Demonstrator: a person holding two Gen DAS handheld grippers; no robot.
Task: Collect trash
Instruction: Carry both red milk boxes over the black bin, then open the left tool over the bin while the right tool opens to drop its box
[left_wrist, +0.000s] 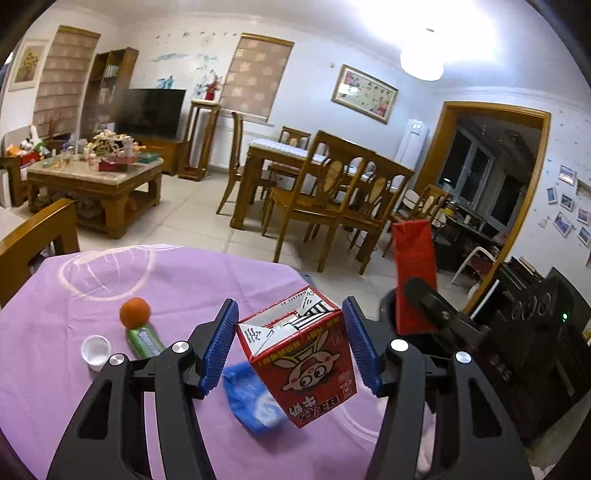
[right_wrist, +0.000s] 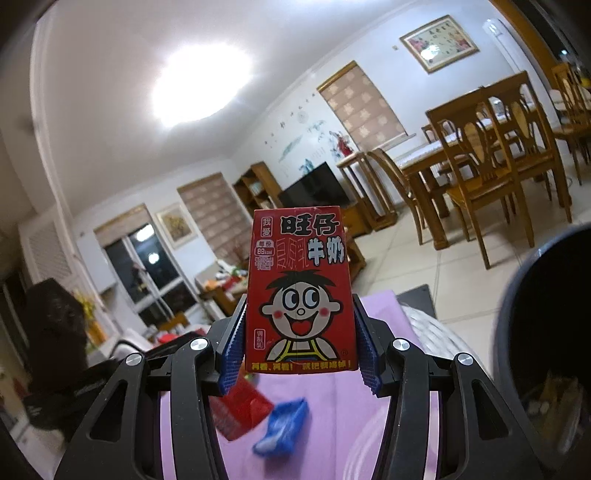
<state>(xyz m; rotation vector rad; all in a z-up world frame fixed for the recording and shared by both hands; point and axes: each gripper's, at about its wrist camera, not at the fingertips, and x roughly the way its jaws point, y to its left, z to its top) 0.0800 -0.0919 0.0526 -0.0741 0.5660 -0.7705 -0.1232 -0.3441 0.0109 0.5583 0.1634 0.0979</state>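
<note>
Lying at the far left of the purple cloth are a white cup, an orange ball and a green tube whose lower end is hidden behind the left gripper. That gripper clamps a red carton, tilted, its opened top facing the camera. Under it a blue wrapper is blurred and partly covered. Further right, the right gripper pinches a second carton upright between its blue pads, above the cloth; in the left view only its plain red side shows. At the right edge stands a dark bin, cut off, its contents too dim to make out.
</note>
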